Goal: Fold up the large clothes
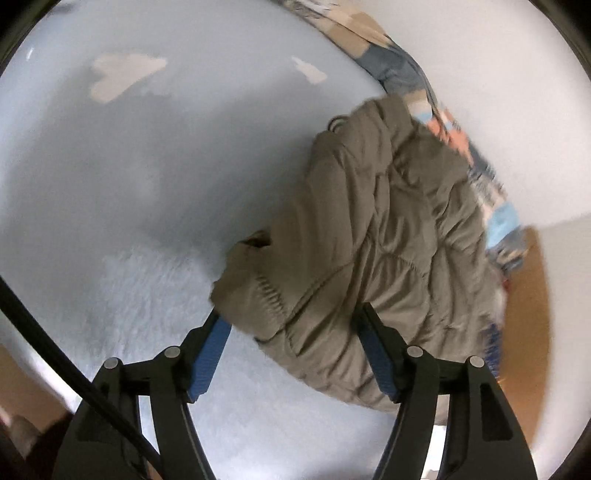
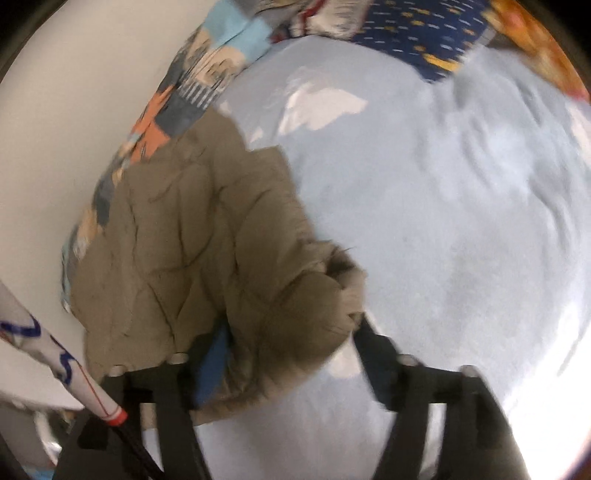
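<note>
At the bottom of the left wrist view, the left gripper (image 1: 291,325) has its black fingers with blue pads (image 1: 207,358) spread wide. A fold of the jacket (image 1: 369,229) lies between them, its edge against the left pad, and the pads do not squeeze it. The jacket, a tan quilted one, runs from the lower centre up toward the upper right of the frame, bunched and creased, lying on a pale blue blanket (image 1: 147,184) that covers the bed. A black cable (image 1: 66,365) crosses the lower left corner. Farther off, at the upper right, a patchwork quilt (image 1: 399,66) borders the blanket along a white wall (image 1: 517,92).

At the bottom of the right wrist view, the right gripper (image 2: 291,332) is blurred, its fingers also spread apart. The jacket's (image 2: 207,236) furry edge sits between them, draped over the left finger, and is not pinched. The jacket fills the left centre of the frame, on the blanket (image 2: 443,206). A white printed tube (image 2: 62,362) slants across the lower left. Beyond the jacket, the patchwork quilt (image 2: 199,77) runs to the top, next to a dark blue patterned cloth (image 2: 417,33) at the upper right.
</note>
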A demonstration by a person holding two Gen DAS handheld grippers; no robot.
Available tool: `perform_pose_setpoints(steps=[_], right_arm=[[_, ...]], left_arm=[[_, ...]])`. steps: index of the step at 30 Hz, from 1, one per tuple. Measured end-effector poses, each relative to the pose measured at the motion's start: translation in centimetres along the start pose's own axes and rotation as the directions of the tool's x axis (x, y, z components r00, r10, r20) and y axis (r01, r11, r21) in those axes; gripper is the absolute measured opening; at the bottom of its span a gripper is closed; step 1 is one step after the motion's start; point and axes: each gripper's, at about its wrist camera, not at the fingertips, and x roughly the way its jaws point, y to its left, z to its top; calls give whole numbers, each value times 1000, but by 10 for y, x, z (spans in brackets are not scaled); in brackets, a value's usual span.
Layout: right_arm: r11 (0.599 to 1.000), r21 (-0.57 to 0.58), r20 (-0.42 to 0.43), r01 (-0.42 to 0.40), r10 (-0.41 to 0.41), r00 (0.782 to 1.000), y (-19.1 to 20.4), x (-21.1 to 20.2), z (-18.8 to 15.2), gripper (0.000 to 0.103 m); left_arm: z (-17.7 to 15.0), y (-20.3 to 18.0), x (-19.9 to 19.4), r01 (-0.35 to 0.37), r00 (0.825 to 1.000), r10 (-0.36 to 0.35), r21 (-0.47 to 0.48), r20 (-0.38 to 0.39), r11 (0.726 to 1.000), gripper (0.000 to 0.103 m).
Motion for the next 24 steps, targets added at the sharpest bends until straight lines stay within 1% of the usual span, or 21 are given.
perform_pose_setpoints(steps=[1, 2, 3, 4, 5, 6, 7, 8, 9, 10, 11, 12, 13, 14, 15, 16, 18, 19, 20, 22, 24], right_arm=[[999, 36, 22, -20, 19, 1000, -9, -10, -1, 79], [997, 66, 57, -29, 25, 998, -17, -22, -2, 79], [997, 76, 97, -19, 12, 995, -21, -33, -3, 79], [998, 65, 142, -3, -7, 990, -22, -43, -2, 79], [999, 36, 182, 8, -14, 983, -18, -52, -1, 75], [1000, -5, 211, 9, -8, 977, -10, -58, 0, 71], [999, -44, 228, 8, 2, 974, -1, -61, 0, 62], [993, -122, 253, 9, 22, 967, 17, -64, -2, 56], [982, -186, 265, 19, 32, 964, 33, -64, -5, 54], [971, -236, 268, 29, 36, 963, 44, -63, -7, 48], [949, -312, 264, 41, 45, 963, 65, -56, -12, 45], [938, -344, 258, 44, 49, 965, 76, -50, -15, 42], [918, -393, 249, 48, 56, 967, 94, -40, -18, 42], [900, -431, 248, 59, 55, 967, 106, -33, -20, 40], [887, -456, 249, 72, 50, 967, 116, -25, -23, 40], [865, -493, 251, 97, 35, 967, 129, -14, -25, 39], [845, -524, 238, 111, 20, 971, 145, 7, -27, 39], [839, -531, 227, 118, 7, 974, 148, 19, -26, 39], [835, -534, 221, 129, -9, 975, 150, 28, -25, 39], [827, -539, 198, 162, -62, 978, 150, 49, -23, 39], [823, -536, 167, 188, -114, 979, 147, 68, -19, 40]], left_arm=[[0, 5, -9, -6, 999, 7, -20, 33, 1000, 68], [0, 7, -18, -30, 997, 32, -25, 77, 999, 68], [0, 6, -29, -66, 989, 67, -17, 132, 998, 68], [1, 1, -39, -101, 977, 99, 2, 189, 995, 68], [1, -5, -46, -129, 965, 120, 22, 235, 991, 68], [0, -17, -53, -171, 944, 144, 66, 297, 983, 68], [-3, -33, -57, -213, 923, 158, 126, 351, 969, 68], [-4, -47, -57, -242, 911, 161, 176, 380, 954, 68], [-11, -66, -53, -277, 898, 158, 249, 410, 928, 68], [-17, -83, -48, -302, 891, 150, 315, 428, 900, 68], [-29, -104, -37, -324, 889, 132, 399, 438, 858, 69], [-32, -118, -27, -329, 892, 116, 452, 436, 829, 69], [-42, -134, -14, -331, 898, 96, 517, 428, 789, 69], [-51, -145, -4, -338, 901, 88, 557, 426, 759, 69], [-61, -157, 10, -348, 903, 85, 600, 422, 720, 69], [-69, -167, 25, -354, 907, 86, 637, 411, 684, 69], [-75, -178, 50, -371, 910, 110, 666, 400, 647, 69], [-74, -181, 63, -373, 914, 128, 674, 385, 638, 69], [-72, -183, 73, -371, 918, 146, 673, 368, 639, 69], [-66, -182, 86, -366, 925, 174, 665, 339, 651, 69], [-60, -179, 96, -355, 932, 196, 662, 304, 660, 73]])
